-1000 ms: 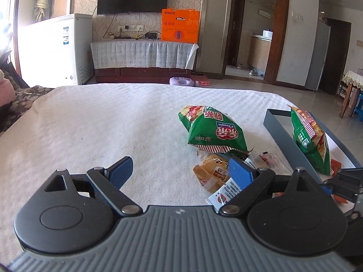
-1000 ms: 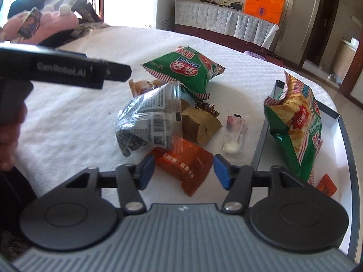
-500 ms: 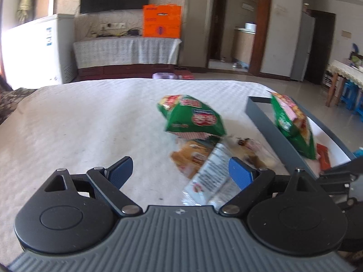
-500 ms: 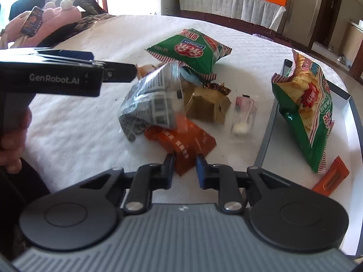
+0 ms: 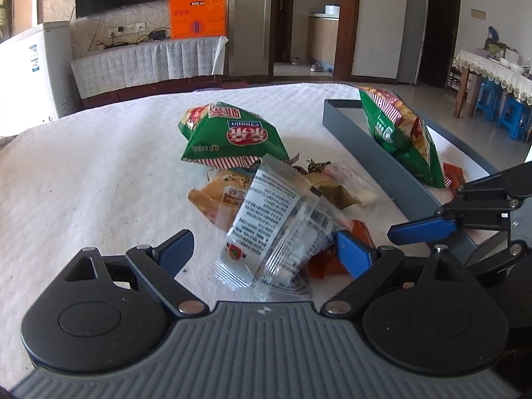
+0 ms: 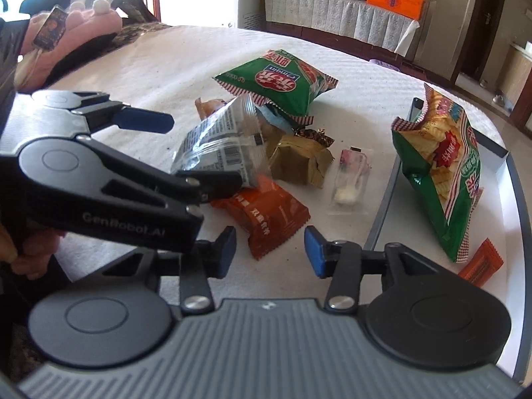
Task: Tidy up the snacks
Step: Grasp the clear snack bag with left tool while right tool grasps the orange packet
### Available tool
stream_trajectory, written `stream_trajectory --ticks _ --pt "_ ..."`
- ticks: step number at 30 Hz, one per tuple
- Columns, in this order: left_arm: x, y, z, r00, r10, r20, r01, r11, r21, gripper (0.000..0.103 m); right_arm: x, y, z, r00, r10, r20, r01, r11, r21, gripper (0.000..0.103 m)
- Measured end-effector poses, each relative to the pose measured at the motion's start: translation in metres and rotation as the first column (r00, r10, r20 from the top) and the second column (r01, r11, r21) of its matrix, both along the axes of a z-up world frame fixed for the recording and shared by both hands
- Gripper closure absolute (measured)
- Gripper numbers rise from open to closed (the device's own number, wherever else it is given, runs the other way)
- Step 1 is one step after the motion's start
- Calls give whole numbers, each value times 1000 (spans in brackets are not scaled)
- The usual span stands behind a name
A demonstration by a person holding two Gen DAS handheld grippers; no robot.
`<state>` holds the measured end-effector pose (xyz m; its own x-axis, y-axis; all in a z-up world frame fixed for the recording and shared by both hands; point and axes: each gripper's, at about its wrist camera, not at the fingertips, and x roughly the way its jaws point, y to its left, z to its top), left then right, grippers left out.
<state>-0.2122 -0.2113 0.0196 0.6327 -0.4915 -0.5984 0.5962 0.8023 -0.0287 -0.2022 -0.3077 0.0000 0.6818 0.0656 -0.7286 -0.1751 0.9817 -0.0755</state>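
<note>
A heap of snacks lies on the white tablecloth: a green chip bag point(image 5: 231, 136) point(image 6: 279, 79), a clear printed packet point(image 5: 282, 229) point(image 6: 222, 146), an orange packet point(image 6: 269, 216), a brown packet point(image 6: 301, 161) and a small clear sachet point(image 6: 349, 179). A second green chip bag point(image 5: 402, 136) point(image 6: 442, 173) and a small orange bar point(image 6: 480, 262) lie in the grey tray point(image 5: 375, 153) point(image 6: 382, 219). My left gripper point(image 5: 266, 249) point(image 6: 196, 153) is open around the clear packet. My right gripper point(image 6: 270, 252) point(image 5: 419, 229) is open just in front of the orange packet.
A pink plush thing point(image 6: 66, 43) lies at the table's left edge. A white freezer point(image 5: 30, 69) and a TV stand with an orange box point(image 5: 198, 11) stand behind the table. Blue stools point(image 5: 512, 116) stand at the right.
My left gripper has turned right and closed in on the clear packet, staying open. My right gripper shut half a second ago and has opened again, nearer the orange packet.
</note>
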Motion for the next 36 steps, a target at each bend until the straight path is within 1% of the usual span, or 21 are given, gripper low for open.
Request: stream_trajectory --ticks 2,3,6,8,10,12,14,16,18,23,24,25,26,27,29,31,32,34,35,36 --pt "4 3 -2 1000 2 -17 -2 1000 -13 18 0 2 1 1000 9 9 -9 1000 0 54" --pt "6 5 -2 1000 4 -28 -5 1000 -20 34 0 3 2 1000 13 20 -13 1000 0 53" --pt "12 12 -2 998 41 -48 -43 999 -27 35 0 6 6 998 18 64 -17 1000 -23 46" --pt "14 19 -1 997 65 -49 -66 997 -28 35 3 10 6 996 30 83 -27 999 -41 45" --pt "18 27 0 994 94 -52 -96 995 -30 36 9 14 3 996 44 81 -39 997 -62 45" --pt "23 34 -1 992 105 -76 -108 993 -43 36 18 19 -2 997 54 59 -49 996 -81 45" --pt "24 38 -1 991 109 -82 -113 992 -47 35 24 22 -5 997 53 61 -47 995 -88 45" --pt "22 37 -2 992 108 -69 -110 993 -39 34 28 21 -5 998 44 46 -42 998 -47 43" --pt "22 36 -2 992 107 -64 -110 993 -36 34 29 18 -3 1000 26 17 -26 1000 -2 55" --pt "20 34 -4 991 115 -64 -116 993 -13 31 17 14 -1 999 21 -27 -19 997 72 56" --pt "20 33 -5 991 119 -68 -119 993 -5 31 16 16 -2 1000 21 -16 -21 998 53 55" --pt "20 33 -7 990 123 -69 -124 992 2 31 16 19 -1 1000 18 2 -18 1000 16 52" --pt "21 33 -7 990 126 -69 -126 992 4 31 17 22 0 1000 12 27 -11 1000 -26 41" --pt "22 33 -8 989 128 -68 -128 992 6 31 19 25 0 999 11 49 -8 998 -65 34" --pt "22 34 -10 989 128 -70 -128 992 6 31 23 32 -1 997 33 66 -26 995 -101 33" --pt "22 34 -12 989 131 -72 -130 991 16 31 30 36 -5 997 56 51 -51 994 -99 33" --pt "23 34 -13 988 134 -72 -133 991 20 31 31 38 -6 996 57 63 -51 993 -104 31" --pt "25 36 -13 987 144 -71 -143 990 13 31 35 40 -5 996 61 67 -55 994 -97 31" --pt "26 36 -12 987 146 -71 -146 989 11 31 37 38 -4 997 62 53 -58 997 -58 34" --pt "26 36 -12 986 149 -69 -149 989 9 31 39 35 -3 998 55 32 -55 998 -10 45"
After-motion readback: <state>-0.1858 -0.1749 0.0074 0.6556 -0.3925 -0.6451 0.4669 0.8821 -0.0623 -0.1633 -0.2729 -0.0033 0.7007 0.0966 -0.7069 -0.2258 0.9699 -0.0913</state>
